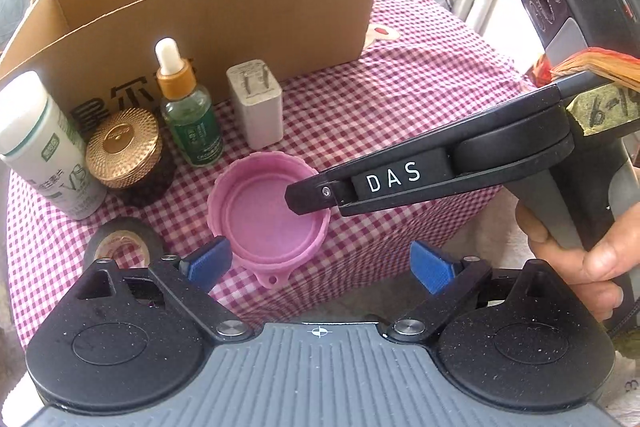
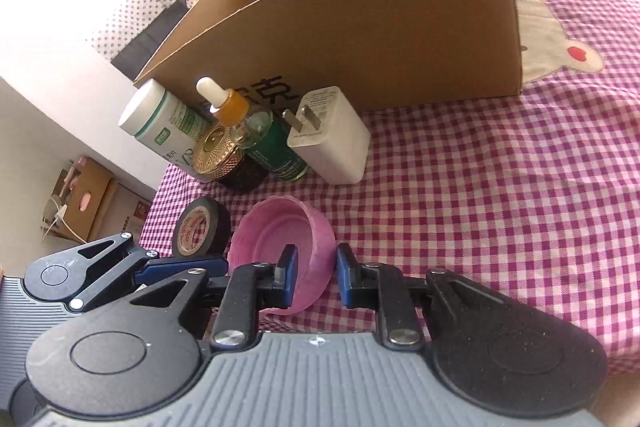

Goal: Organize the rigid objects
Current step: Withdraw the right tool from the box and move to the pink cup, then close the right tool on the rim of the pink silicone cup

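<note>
Right gripper [image 2: 314,277] pinching pink cap's [image 2: 280,247] wall

Cap sits open-side up on the checked cloth [image 2: 480,207] before the cardboard box [image 2: 360,39] — one finger inside the rim, one outside; left gripper [image 1: 320,263] hangs open just beside it.

The white bottle [image 1: 44,143] runs off the left edge in the left wrist view, and the black tape roll [image 1: 120,243] sits half behind the left gripper's body. The cardboard box [image 2: 360,39] hides its inside; its printed characters are partly covered by the dropper bottle [image 2: 256,135].
</note>
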The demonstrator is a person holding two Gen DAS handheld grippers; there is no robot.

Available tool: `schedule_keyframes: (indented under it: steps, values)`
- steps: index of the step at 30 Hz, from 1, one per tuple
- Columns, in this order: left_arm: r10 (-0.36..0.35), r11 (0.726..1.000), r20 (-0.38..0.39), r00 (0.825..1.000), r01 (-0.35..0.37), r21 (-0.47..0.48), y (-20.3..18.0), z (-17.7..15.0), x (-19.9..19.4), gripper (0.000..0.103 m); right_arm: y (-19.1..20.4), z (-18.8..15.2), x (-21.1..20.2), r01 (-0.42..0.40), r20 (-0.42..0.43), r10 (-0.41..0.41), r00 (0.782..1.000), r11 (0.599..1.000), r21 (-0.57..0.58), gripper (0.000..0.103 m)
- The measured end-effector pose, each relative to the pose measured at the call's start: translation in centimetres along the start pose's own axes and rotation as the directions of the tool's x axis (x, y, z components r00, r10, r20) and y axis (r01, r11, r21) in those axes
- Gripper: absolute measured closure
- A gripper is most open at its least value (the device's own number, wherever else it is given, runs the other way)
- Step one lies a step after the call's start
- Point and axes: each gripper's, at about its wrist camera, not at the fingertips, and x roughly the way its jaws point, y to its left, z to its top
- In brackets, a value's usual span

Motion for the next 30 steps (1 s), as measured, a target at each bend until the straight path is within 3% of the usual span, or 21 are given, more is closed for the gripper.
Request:
schedule_keyframes:
  steps: [4, 12, 26, 30]
  values:
    - [-0.035, 0.999, 0.016, 0.999, 0.035, 0.030, -1.1, 1.1, 1.0, 0.007, -1.5, -0.1, -1.1, 0.005, 0.028, -0.007, 1.000, 0.999, 0.051, 0.081]
    - [-0.024, 0.999, 0.024, 0.999, 0.024, 0.028, -0.9, 1.5, 2.9, 0.006, -2.2, -0.1, -1.6, -0.021, 0.055, 0.017, 0.998, 0.997, 0.073, 0.081]
    - [-0.145, 0.989, 0.068, 0.987, 0.147, -0.024, 0.7, 0.9, 2.9, 0.001, -3.1, -0.7, -1.9, -0.088, 0.085, 0.078, 0.993, 0.988, 0.125, 0.081]
    - [-0.150, 0.988, 0.072, 0.986, 0.151, -0.015, 0.6, 0.8, 2.9, 0.001, -3.1, -0.7, -2.0, -0.093, 0.085, 0.083, 0.993, 0.987, 0.130, 0.081]
